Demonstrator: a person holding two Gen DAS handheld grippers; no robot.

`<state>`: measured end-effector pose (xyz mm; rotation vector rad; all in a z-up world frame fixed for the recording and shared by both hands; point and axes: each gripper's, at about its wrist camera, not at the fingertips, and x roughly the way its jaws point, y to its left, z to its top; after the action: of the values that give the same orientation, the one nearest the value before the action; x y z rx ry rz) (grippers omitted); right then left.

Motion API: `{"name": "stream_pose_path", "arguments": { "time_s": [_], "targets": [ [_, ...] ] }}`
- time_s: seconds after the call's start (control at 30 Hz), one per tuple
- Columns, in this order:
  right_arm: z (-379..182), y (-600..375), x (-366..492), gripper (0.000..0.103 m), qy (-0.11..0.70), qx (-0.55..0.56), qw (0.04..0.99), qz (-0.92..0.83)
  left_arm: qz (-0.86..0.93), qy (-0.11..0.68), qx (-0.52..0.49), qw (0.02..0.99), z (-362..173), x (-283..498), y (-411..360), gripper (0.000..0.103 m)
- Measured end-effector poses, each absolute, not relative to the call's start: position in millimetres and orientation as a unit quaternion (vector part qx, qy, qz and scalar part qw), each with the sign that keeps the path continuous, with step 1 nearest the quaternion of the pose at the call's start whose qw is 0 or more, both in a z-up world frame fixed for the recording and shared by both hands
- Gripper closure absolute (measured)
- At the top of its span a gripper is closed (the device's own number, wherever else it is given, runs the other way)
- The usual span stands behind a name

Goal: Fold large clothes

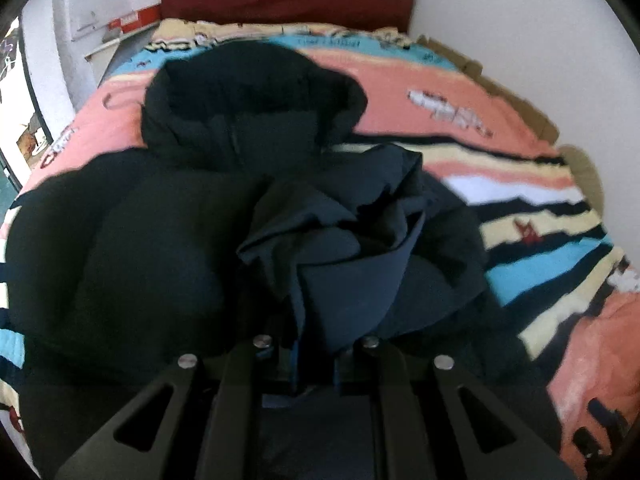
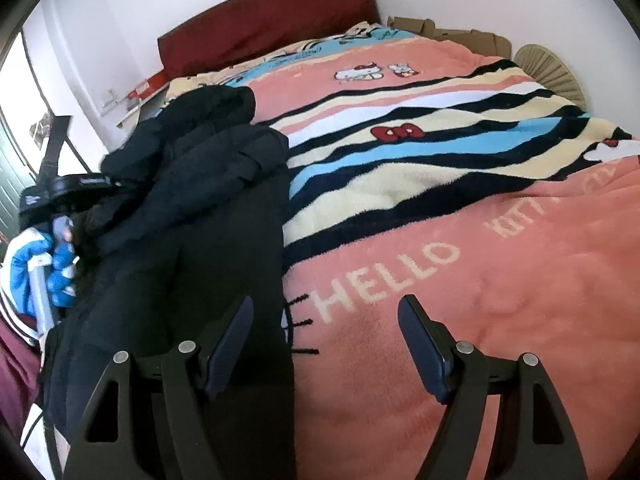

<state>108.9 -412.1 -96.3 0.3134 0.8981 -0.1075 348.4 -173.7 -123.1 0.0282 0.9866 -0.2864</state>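
Note:
A large dark navy hooded jacket [image 1: 160, 220] lies on the bed, hood toward the headboard. My left gripper [image 1: 316, 356] is shut on a bunched navy fold of the jacket [image 1: 344, 248], lifted above the jacket's body. In the right wrist view the jacket [image 2: 192, 216] lies along the bed's left side. My right gripper [image 2: 326, 344] is open and empty, low over the blanket, its left finger [image 2: 230, 344] over the jacket's right edge. The left gripper's handle and a blue-gloved hand [image 2: 56, 272] show at the far left.
A pink, blue, cream and black striped Hello Kitty blanket [image 2: 460, 240] covers the bed. A dark red headboard [image 2: 264, 20] stands against the white wall. Cardboard [image 2: 452, 32] and a fan-shaped object [image 2: 548, 68] lie at the bed's far right edge. A shelf with a red box [image 1: 132, 22] stands left.

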Motion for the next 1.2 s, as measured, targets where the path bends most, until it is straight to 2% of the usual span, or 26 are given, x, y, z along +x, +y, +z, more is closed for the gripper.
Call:
{"name": "stream_pose_path", "arguments": {
  "time_s": [0.2,0.4,0.53,0.83,1.0,1.2],
  "targets": [
    [-108,-409,114,0.029,0.446,0.146,0.882,-0.051,-0.149,0.484,0.017,0.862,-130,346,-173,0.085],
    [-103,-401,112,0.029,0.443,0.142,0.884,-0.046,-0.159,0.487,0.014,0.859,-109,338,-169,0.064],
    [-90,-396,103,0.029,0.434,0.136,0.89,-0.044,-0.162,0.479,0.015,0.863,-94,328,-169,0.047],
    [-45,-380,82,0.027,0.401,0.113,0.908,-0.041,-0.188,0.418,-0.024,0.889,-28,298,-134,0.045],
    [-20,-352,83,0.027,0.389,0.083,0.917,-0.023,-0.166,0.398,-0.053,0.901,-4,294,-65,0.045],
    [-1,-310,112,0.027,0.389,0.036,0.92,0.001,-0.116,0.396,-0.073,0.908,-10,302,19,0.045]
  ]
}}
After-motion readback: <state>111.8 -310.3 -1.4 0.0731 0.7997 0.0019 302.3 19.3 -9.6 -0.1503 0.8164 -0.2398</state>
